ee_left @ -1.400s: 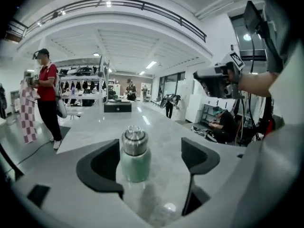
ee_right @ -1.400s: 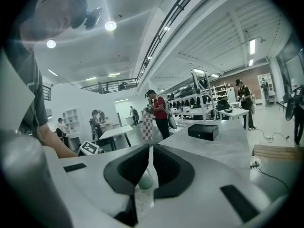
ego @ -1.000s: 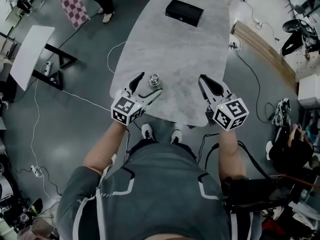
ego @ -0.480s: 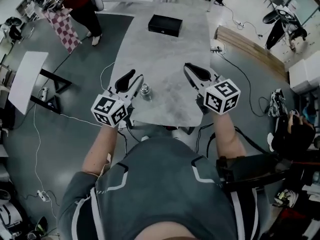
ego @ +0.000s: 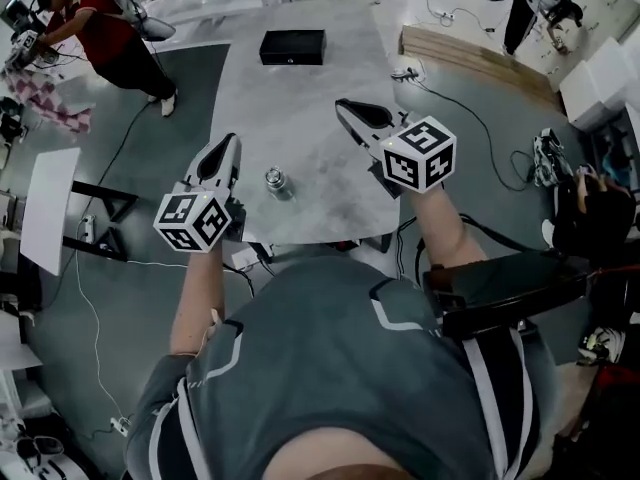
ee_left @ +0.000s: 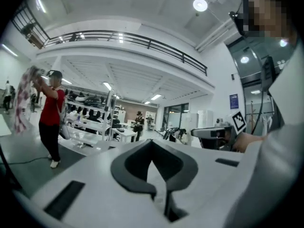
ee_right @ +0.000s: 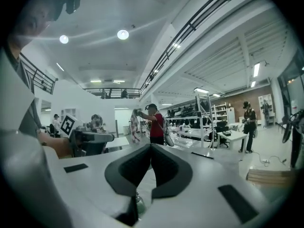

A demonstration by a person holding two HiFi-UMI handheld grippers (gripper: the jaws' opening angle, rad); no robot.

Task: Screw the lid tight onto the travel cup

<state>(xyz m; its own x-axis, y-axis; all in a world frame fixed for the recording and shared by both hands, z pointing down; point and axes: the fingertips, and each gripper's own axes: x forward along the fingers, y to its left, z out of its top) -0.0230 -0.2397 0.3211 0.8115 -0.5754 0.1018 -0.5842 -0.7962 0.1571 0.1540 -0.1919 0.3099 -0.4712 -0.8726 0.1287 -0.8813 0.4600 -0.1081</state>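
Note:
The small metal travel cup (ego: 277, 182) stands upright with its lid on, near the front edge of the grey table (ego: 300, 98). Nothing holds it. My left gripper (ego: 228, 146) hovers left of the cup and apart from it. Its jaws have just been closing and now meet with nothing between them (ee_left: 152, 141). My right gripper (ego: 347, 107) is raised to the right of the cup, its jaws shut and empty (ee_right: 151, 146), having just closed the last bit. Both point about level over the table. A sliver of the cup (ee_right: 137, 203) shows below the right jaws.
A black box (ego: 293, 46) lies at the table's far end. A person in red (ego: 100, 38) stands far left with a checked cloth. A white side table (ego: 50, 208) is at the left, wooden boards (ego: 470, 58) at the right, cables on the floor.
The left jaws, open around the cup a second ago, have come away from it and shut. Both grippers have risen above the table; the cup stays in place.

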